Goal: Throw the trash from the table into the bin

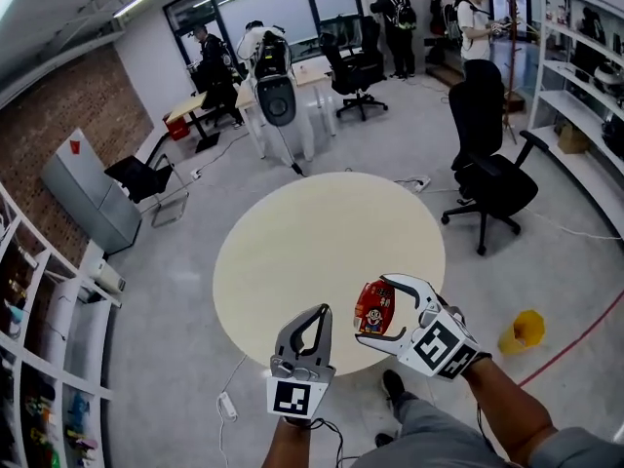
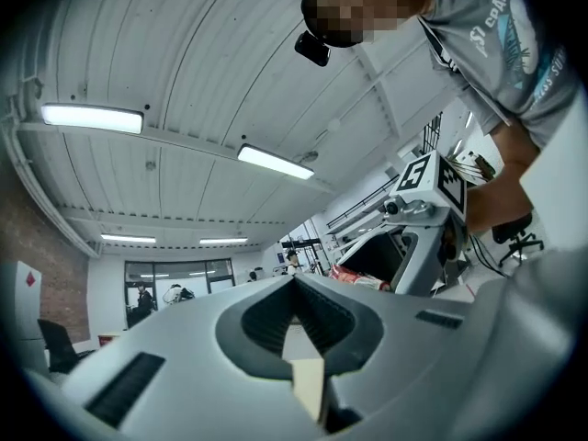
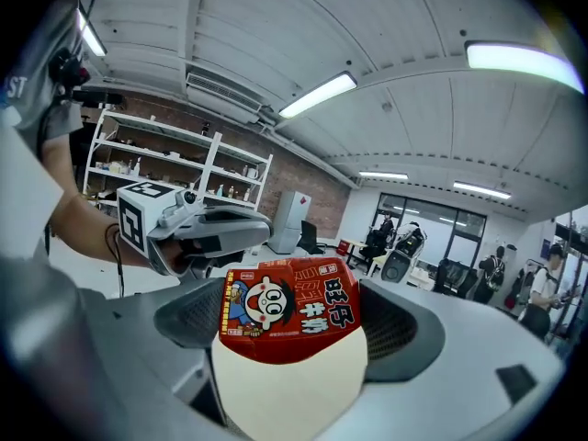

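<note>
A small red carton (image 1: 374, 306) with a cartoon face is held over the near edge of the round cream table (image 1: 322, 232), and my right gripper (image 1: 376, 310) is shut on it. In the right gripper view the carton (image 3: 289, 309) fills the space between the jaws of the right gripper (image 3: 292, 329). Just left of it, my left gripper (image 1: 321, 312) is at the table's near rim, shut with nothing in it. The left gripper view shows the left gripper (image 2: 296, 285) with its jaws closed tip to tip, and the right gripper (image 2: 415, 237) beside it with the carton (image 2: 360, 279).
A small yellow bin (image 1: 522, 331) sits on the floor to the right of the table. A black office chair (image 1: 487, 164) stands at the table's far right. Shelving (image 1: 49, 339) lines the left wall. People stand at desks (image 1: 292, 76) in the background.
</note>
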